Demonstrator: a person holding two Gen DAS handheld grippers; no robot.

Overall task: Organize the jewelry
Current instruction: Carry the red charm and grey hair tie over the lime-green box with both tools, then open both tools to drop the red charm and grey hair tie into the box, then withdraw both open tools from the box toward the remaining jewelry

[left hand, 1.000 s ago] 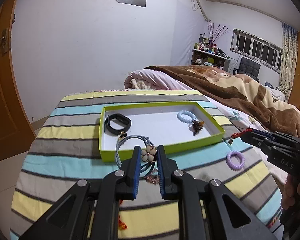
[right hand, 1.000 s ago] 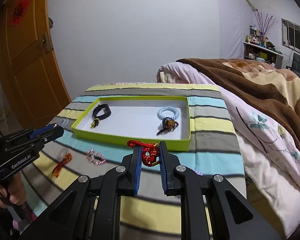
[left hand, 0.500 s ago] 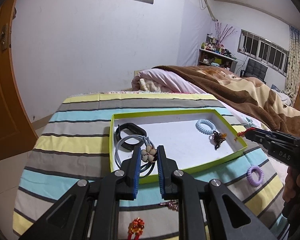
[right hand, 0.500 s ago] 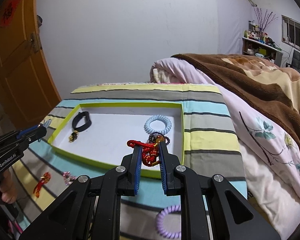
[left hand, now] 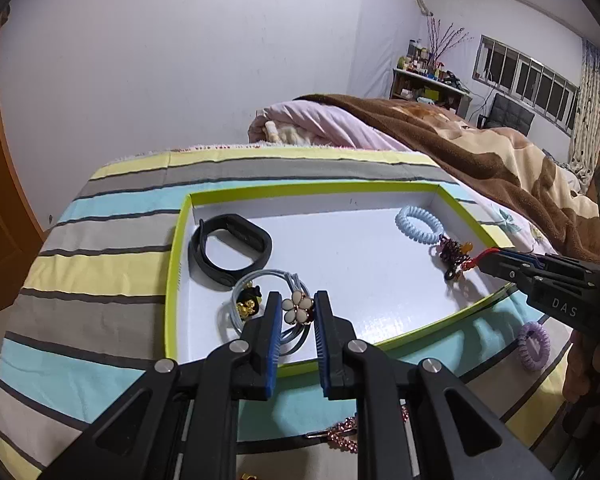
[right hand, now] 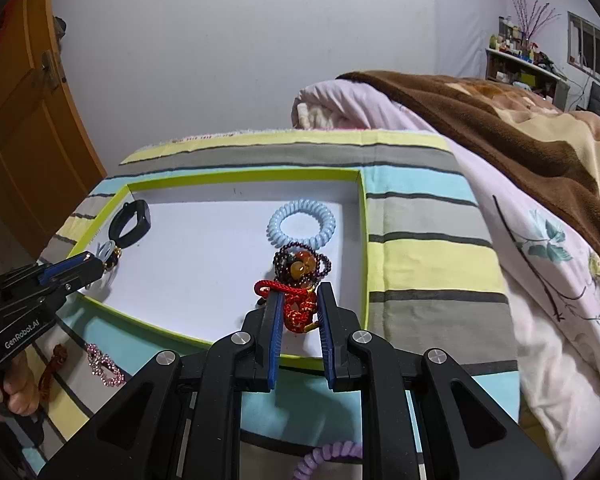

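A shallow green-rimmed tray (left hand: pixel 300 190) with a white floor sits on the striped cloth. My left gripper (left hand: pixel 297 312) is shut on a grey hair tie with a cream flower charm (left hand: pixel 298 309), held over the tray's near left part. A black band (left hand: pixel 230 250) lies beside it. My right gripper (right hand: pixel 299 307) is shut on a red knotted cord charm (right hand: pixel 296 306), low over the tray's near right corner (right hand: pixel 362 320). A pale blue coil tie (right hand: pixel 301 227) and a dark bead bracelet (right hand: pixel 300 266) lie just beyond it.
On the cloth outside the tray lie a purple coil tie (left hand: pixel 534 345), a pink bead bracelet (right hand: pixel 104 365) and a red charm (right hand: pixel 54 364). A bed with a brown blanket (right hand: pixel 520 136) runs along the right. An orange door (right hand: pixel 16 128) stands at the left.
Both grippers have moved forward and down over the tray, each still holding its piece. The hair tie and the red charm now hang close to the tray floor.
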